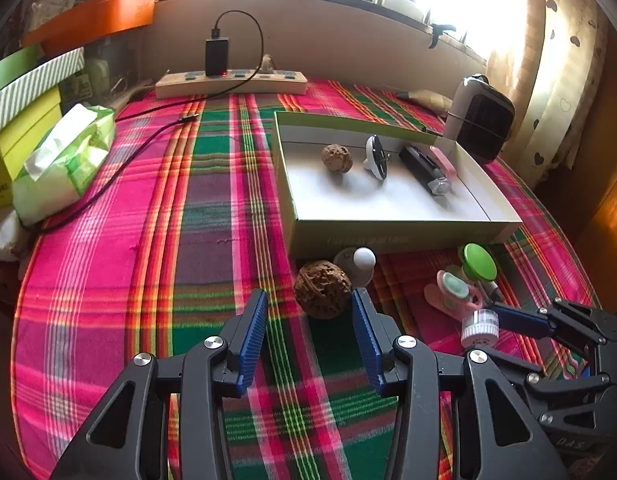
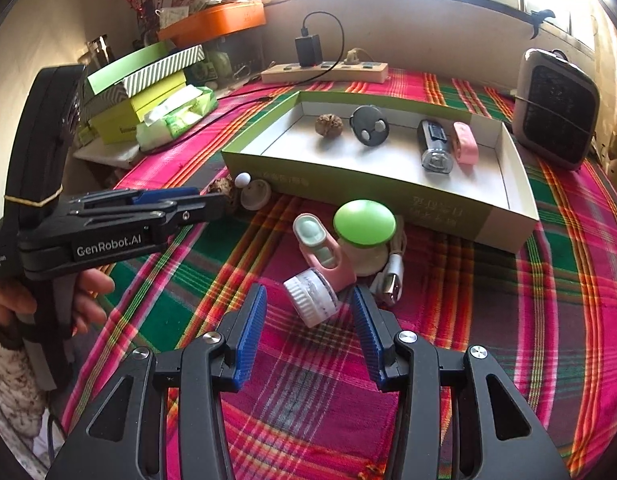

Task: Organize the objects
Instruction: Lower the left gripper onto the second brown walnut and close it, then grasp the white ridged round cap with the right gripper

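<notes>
A brown walnut (image 1: 322, 290) lies on the plaid cloth just ahead of my left gripper (image 1: 308, 314), nearer its right finger and untouched; the gripper is open. My right gripper (image 2: 308, 308) is open around the white brush head (image 2: 310, 296) of a pink face brush (image 2: 328, 254), with gaps on both sides. A green mushroom lamp (image 2: 364, 222) and a USB cable (image 2: 392, 280) lie beside it. The green box (image 1: 388, 236) holds a second walnut (image 1: 337, 158), a round grey gadget (image 1: 375, 156), a black torch (image 1: 424, 170) and a pink item (image 1: 442, 160).
A white ball-topped disc (image 1: 358, 264) rests against the box front. A power strip (image 1: 230, 82) with a charger and cable runs along the back. A tissue pack (image 1: 64, 160) and stacked boxes (image 1: 24, 120) stand left, a small heater (image 1: 482, 120) right. A hand (image 2: 88, 292) holds the left gripper.
</notes>
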`<action>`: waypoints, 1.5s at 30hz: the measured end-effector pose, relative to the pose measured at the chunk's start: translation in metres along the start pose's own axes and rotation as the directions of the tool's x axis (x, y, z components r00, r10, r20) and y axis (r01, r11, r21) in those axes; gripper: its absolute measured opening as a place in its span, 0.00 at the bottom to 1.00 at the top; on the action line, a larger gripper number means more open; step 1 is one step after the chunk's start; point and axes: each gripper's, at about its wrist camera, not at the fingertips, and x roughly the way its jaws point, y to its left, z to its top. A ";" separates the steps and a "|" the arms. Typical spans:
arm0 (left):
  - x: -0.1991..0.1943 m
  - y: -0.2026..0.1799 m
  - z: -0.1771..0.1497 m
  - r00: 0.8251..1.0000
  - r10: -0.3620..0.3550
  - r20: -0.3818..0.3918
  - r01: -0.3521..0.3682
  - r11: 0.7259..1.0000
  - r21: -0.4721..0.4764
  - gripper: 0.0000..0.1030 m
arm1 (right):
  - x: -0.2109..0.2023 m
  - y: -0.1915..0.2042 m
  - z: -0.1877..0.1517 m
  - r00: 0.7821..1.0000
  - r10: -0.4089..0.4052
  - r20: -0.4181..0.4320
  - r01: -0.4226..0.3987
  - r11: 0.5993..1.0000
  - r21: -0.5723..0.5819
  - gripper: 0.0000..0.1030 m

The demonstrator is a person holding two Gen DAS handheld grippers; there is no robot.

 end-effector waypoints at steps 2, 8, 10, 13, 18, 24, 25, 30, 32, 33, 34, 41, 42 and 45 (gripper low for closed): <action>0.002 0.000 0.003 1.000 0.003 -0.002 -0.003 1.000 0.005 0.42 | 0.002 0.001 0.000 1.000 -0.003 -0.007 0.003 1.000 -0.003 0.44; 0.009 0.001 0.006 1.000 -0.001 -0.019 0.001 1.000 0.012 0.42 | 0.004 0.003 0.001 1.000 -0.012 -0.014 0.012 1.000 -0.015 0.44; 0.010 0.002 0.007 1.000 -0.002 -0.017 0.002 1.000 0.010 0.42 | 0.004 0.003 0.001 1.000 -0.014 -0.016 0.014 1.000 -0.016 0.42; 0.011 0.004 0.009 1.000 -0.006 -0.016 0.006 1.000 0.004 0.42 | 0.005 0.004 0.002 1.000 -0.015 -0.019 0.015 1.000 -0.016 0.39; 0.011 0.004 0.009 1.000 -0.009 -0.014 0.009 1.000 0.003 0.42 | 0.004 0.002 0.001 0.999 -0.028 -0.018 0.027 1.000 -0.014 0.33; 0.011 0.003 0.010 1.000 0.000 -0.011 0.000 1.000 0.011 0.41 | 0.004 0.003 0.001 0.999 -0.039 -0.017 0.039 0.999 -0.019 0.25; 0.011 0.003 0.009 1.000 0.000 -0.011 0.000 1.000 0.008 0.39 | 0.004 0.004 0.001 0.999 -0.039 -0.017 0.039 0.999 -0.022 0.25; 0.011 0.004 0.010 1.000 0.003 -0.010 -0.003 1.000 0.004 0.31 | 0.004 0.004 0.001 0.999 -0.042 -0.015 0.041 0.999 -0.021 0.24; 0.011 0.004 0.010 1.000 0.004 -0.010 -0.003 1.000 0.005 0.30 | 0.003 0.004 0.001 0.999 -0.044 -0.012 0.044 0.999 -0.021 0.24; 0.011 0.004 0.009 1.000 0.003 -0.009 -0.003 1.000 0.003 0.30 | 0.003 0.004 0.001 0.999 -0.045 -0.011 0.044 0.999 -0.021 0.24; 0.011 0.004 0.009 1.000 0.003 -0.009 -0.003 1.000 0.004 0.30 | 0.003 0.004 0.001 0.999 -0.045 -0.010 0.045 0.999 -0.020 0.24; 0.011 0.004 0.009 1.000 0.004 -0.008 -0.004 1.000 0.004 0.30 | 0.001 0.004 0.001 0.999 -0.044 -0.006 0.044 0.999 -0.016 0.23; 0.011 0.004 0.009 1.000 0.004 -0.008 -0.004 1.000 0.003 0.30 | 0.001 0.004 0.001 0.999 -0.044 -0.005 0.044 0.999 -0.016 0.23; 0.011 0.003 0.009 1.000 0.004 -0.008 -0.004 1.000 0.004 0.30 | 0.000 0.003 0.001 0.999 -0.044 -0.005 0.044 0.999 -0.015 0.23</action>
